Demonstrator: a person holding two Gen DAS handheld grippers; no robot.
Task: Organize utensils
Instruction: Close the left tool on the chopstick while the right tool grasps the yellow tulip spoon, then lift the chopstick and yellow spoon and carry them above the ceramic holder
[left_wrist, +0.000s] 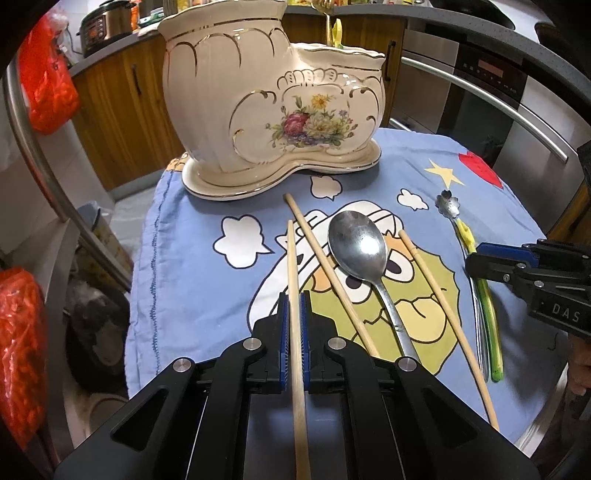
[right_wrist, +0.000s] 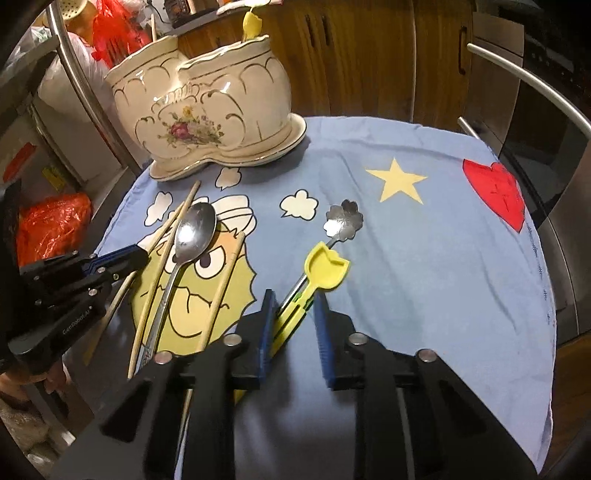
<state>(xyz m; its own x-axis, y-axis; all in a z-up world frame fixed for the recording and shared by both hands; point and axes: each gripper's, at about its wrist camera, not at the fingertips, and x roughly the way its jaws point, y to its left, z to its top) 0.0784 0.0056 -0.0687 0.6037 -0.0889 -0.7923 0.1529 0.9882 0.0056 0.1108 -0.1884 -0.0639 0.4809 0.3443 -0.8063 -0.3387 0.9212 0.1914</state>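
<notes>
A cream ceramic utensil holder (left_wrist: 273, 107) with two compartments stands at the back of the blue cloth; it also shows in the right wrist view (right_wrist: 207, 110). My left gripper (left_wrist: 294, 295) is shut on a wooden chopstick (left_wrist: 293, 258). Two more chopsticks (left_wrist: 328, 269) and a steel spoon (left_wrist: 358, 243) lie beside it. My right gripper (right_wrist: 293, 299) is open, its fingers on either side of the handles of a yellow-green utensil (right_wrist: 325, 269) and a flower-shaped steel spoon (right_wrist: 343, 218).
A gold fork (left_wrist: 325, 11) and a yellow utensil stick out of the holder's lower compartment. The blue cartoon cloth (right_wrist: 424, 258) covers a small round table. Wooden cabinets, steel rails and red bags (left_wrist: 48, 92) surround it.
</notes>
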